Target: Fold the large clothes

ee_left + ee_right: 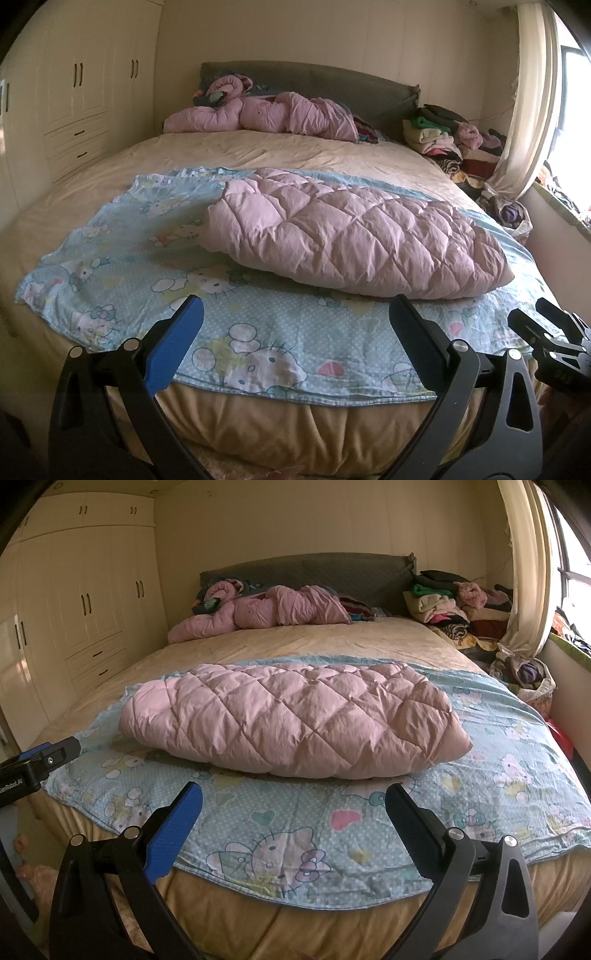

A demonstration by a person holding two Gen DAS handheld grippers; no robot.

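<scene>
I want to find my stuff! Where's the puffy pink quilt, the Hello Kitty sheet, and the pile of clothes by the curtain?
Pink quilted blanket (291,720): right wrist view, middle of its top.
Hello Kitty sheet (280,845): right wrist view, near edge, on a cat print.
Pile of clothes (439,138): left wrist view, folded stack beside the headboard.

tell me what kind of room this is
Almost surely a home bedroom: a big bed with a grey headboard, built-in wardrobes along the wall, and piles of clothes beside the curtain. A pink quilted coat lies on a cartoon sheet.
</scene>
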